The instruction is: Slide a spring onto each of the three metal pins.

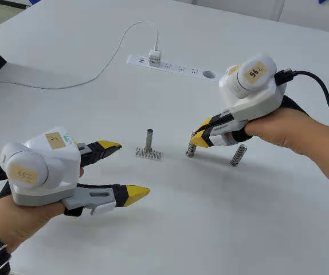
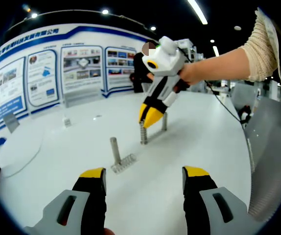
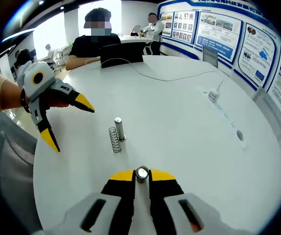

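Head view: left claw (image 1: 133, 168) wide open, right claw (image 1: 198, 139) pinching a pin (image 1: 191, 150), power strip (image 1: 170, 66) beyond

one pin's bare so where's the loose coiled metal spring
Head view: the loose coiled metal spring lies on the white table at the foot of the bare metal pin, between the left gripper and right gripper.

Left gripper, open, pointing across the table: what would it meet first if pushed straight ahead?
Probably the bare pin and the loose spring lying at its foot, just ahead of the left gripper and slightly left of its centre line. Depth is unclear, so it might pass beside them.
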Available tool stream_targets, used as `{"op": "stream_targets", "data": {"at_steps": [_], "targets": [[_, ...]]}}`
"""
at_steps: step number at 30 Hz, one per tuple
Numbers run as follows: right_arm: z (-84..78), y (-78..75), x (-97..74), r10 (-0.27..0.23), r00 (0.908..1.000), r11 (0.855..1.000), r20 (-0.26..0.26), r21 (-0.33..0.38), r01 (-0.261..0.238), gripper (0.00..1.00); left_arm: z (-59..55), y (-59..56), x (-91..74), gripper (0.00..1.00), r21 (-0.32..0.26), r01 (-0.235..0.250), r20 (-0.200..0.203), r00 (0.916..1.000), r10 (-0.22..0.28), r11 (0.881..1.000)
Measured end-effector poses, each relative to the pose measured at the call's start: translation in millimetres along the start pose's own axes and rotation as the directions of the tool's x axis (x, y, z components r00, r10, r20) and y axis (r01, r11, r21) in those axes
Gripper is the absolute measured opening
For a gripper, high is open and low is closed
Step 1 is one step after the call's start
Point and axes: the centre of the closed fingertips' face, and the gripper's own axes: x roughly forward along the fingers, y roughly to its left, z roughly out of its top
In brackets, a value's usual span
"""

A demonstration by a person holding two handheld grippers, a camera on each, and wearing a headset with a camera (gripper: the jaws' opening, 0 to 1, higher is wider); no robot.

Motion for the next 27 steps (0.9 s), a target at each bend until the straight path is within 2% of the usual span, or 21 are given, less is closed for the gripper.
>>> {"op": "stream_targets", "data": {"at_steps": [12,27], "targets": [[-6.6,1.1,5.3,-0.009,0.9998,1.0,-0.018,0.012,0.009,0.12,-0.5,-0.5,0.0,0.64,-0.004,-0.001,0.0,1.0,0.001,1.0],[-3.9,-1.2,3.3,-0.022,0.9998,1.0,0.002,0.011,0.022,0.15,1.5,-0.1,-0.4,0.64,0.001,-0.002,0.001,1.0,0.002,1.0]]}}
